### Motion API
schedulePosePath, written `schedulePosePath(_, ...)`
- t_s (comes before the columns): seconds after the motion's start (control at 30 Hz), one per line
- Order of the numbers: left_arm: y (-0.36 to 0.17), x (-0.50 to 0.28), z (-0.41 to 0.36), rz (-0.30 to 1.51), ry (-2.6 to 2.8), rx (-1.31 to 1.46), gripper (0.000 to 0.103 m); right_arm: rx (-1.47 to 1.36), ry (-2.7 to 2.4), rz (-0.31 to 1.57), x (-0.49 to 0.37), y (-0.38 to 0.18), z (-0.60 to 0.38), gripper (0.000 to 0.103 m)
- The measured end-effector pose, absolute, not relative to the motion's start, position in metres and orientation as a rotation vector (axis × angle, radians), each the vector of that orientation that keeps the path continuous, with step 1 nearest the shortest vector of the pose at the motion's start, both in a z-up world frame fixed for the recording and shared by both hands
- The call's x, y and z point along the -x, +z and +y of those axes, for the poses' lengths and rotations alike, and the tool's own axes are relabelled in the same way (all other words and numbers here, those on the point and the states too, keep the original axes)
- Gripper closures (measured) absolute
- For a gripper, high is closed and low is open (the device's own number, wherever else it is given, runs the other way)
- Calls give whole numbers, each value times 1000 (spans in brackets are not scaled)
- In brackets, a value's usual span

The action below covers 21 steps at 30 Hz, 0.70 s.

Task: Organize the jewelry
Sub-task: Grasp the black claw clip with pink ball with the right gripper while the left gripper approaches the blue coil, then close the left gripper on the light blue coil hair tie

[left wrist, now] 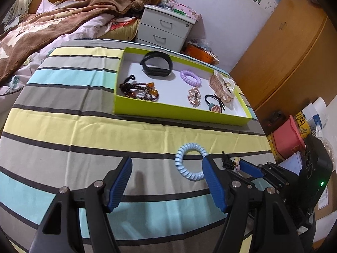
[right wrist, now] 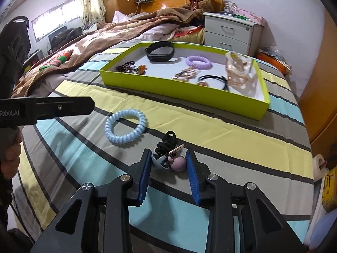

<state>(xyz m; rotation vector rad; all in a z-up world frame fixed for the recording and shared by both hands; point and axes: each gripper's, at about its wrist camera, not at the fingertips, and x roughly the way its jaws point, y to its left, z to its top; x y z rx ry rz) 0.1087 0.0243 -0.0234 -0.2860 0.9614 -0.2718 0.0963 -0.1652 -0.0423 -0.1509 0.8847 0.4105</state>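
A lime green tray (left wrist: 179,110) (right wrist: 179,88) on the striped cloth holds a black band (left wrist: 158,64), a purple coil tie (left wrist: 190,78), dark beads (left wrist: 139,90), a gold clip (left wrist: 194,96), a black hair tie (left wrist: 214,103) and a woven clip (left wrist: 221,86). A light blue coil hair tie (left wrist: 190,161) (right wrist: 126,127) lies on the cloth. My left gripper (left wrist: 167,167) is open, its right finger at that tie. My right gripper (right wrist: 168,158) is open around a charm with black cord and purple and grey balls (right wrist: 170,160), also seen in the left wrist view (left wrist: 229,162).
A bed with a brown blanket (right wrist: 94,42) lies to the left. A white nightstand (left wrist: 166,28) stands behind the tray, a wooden wardrobe (left wrist: 294,52) to the right. Pink and yellow containers (left wrist: 288,139) sit beyond the table's right edge.
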Motion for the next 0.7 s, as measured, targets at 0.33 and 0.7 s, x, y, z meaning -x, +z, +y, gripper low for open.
schedulePosePath(0.33,-32,-121,-8,991,-209,125,32,95,369,848,-89,-31,-195,69)
schedulePosePath(0.7,-40,-126,-31,998,-161,-11,32,59,364,821,-83,-25,-206,69)
